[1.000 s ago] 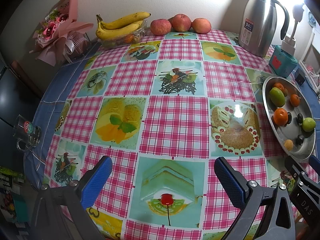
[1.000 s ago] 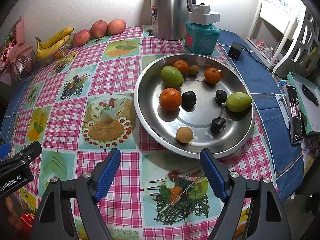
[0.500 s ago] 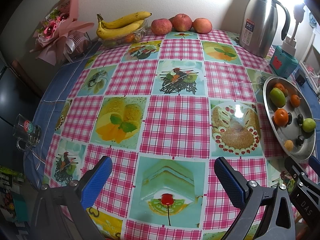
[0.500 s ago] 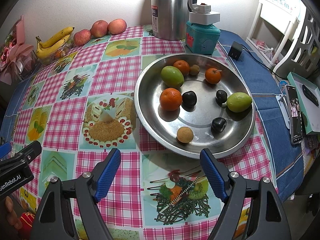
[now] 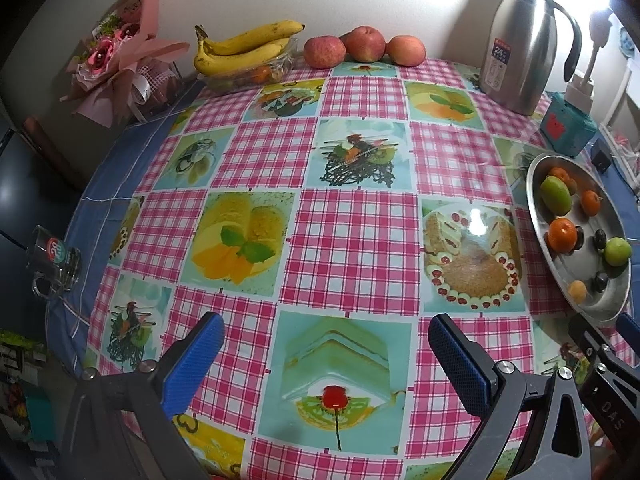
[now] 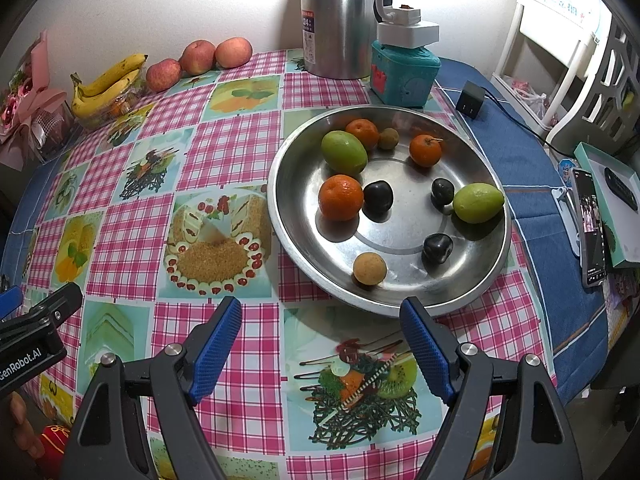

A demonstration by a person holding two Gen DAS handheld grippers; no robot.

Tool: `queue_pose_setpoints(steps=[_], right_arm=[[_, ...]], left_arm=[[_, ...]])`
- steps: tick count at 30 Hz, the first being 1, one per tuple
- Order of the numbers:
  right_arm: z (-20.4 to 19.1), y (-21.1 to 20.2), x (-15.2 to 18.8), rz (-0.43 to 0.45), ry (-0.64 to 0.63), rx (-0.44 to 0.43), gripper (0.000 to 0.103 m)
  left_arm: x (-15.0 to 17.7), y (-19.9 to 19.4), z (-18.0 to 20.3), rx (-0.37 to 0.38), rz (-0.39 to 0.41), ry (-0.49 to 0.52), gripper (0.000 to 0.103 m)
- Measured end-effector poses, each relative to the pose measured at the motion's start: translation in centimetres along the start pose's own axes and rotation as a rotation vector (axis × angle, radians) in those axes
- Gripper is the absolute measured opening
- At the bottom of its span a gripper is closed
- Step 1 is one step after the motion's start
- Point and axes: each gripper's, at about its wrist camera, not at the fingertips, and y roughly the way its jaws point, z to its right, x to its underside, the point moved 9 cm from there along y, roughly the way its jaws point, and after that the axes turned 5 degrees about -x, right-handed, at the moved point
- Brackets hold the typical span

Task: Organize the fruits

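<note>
Both claws hang wide open with nothing in them: right claw just in front of the metal bowl, left claw further to the bowl's left over the table. Oranges, limes and dark plums sit inside the bowl.
</note>
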Motion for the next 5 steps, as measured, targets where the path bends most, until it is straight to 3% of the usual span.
queue_pose_setpoints(steps=[5], right_arm=[[0.06,0.01,-0.01,0.0,0.001,0.0,0.082]], left_arm=[[-0.03,-0.05,0.17,-0.003,-0.002,0.0,0.103]])
